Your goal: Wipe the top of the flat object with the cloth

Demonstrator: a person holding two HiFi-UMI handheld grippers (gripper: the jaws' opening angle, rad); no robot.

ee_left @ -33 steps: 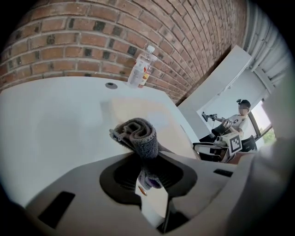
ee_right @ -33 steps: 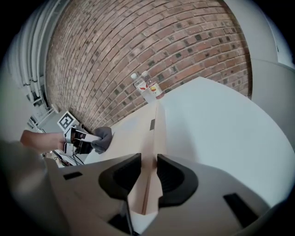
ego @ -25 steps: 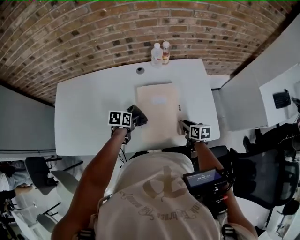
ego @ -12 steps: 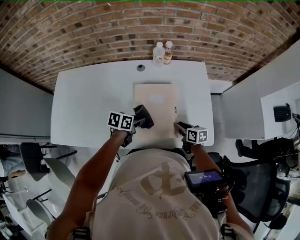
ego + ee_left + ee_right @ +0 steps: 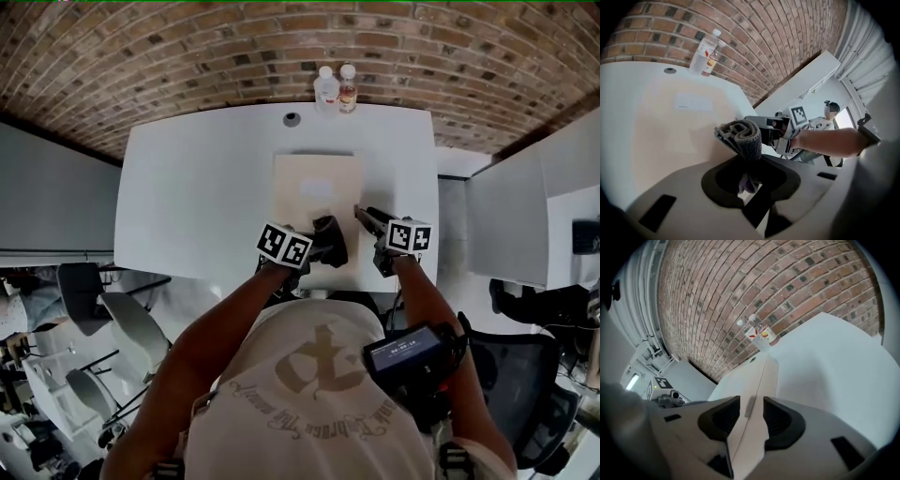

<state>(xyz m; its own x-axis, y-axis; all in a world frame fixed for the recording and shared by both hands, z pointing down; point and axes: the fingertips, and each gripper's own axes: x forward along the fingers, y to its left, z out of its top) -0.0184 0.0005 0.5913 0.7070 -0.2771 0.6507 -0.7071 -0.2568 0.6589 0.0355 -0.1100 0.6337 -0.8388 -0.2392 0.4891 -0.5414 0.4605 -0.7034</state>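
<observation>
Hands extended over a white table [image 5: 187, 197], a person in a white T-shirt [image 5: 309, 394] works two handheld grippers at a beige flat object [image 5: 314, 183] lying at the table's centre in the head view. The bare left forearm angles up from seven o'clock. It carries the left gripper [image 5: 315, 247] to the object's five o'clock edge, where a dark cloth [image 5: 330, 241] rests against the surface. The right forearm runs almost straight toward twelve o'clock, and the right gripper [image 5: 363, 215] points at the object's three o'clock edge. Two bottles [image 5: 337, 89] stand at the table's twelve o'clock rim.

Seen from the left gripper view, the left gripper [image 5: 749, 165] points downward. Its jaws are pinching a rolled grey cloth [image 5: 740, 135], which juts out over the near right part of the flat object [image 5: 679, 126]. At three o'clock, the right gripper [image 5: 765, 126] and its bare forearm [image 5: 829, 143] reach in level across the frame. The bottles [image 5: 705, 52] stand at eleven o'clock before a brick wall [image 5: 778, 42].

In the right gripper view, the right gripper [image 5: 751, 412] is rolled on its side. The flat object [image 5: 752, 380] runs edge-on toward twelve o'clock and the bottles [image 5: 759, 336]. The jaws stand spread, having just been opening, with the object's edge between them.
</observation>
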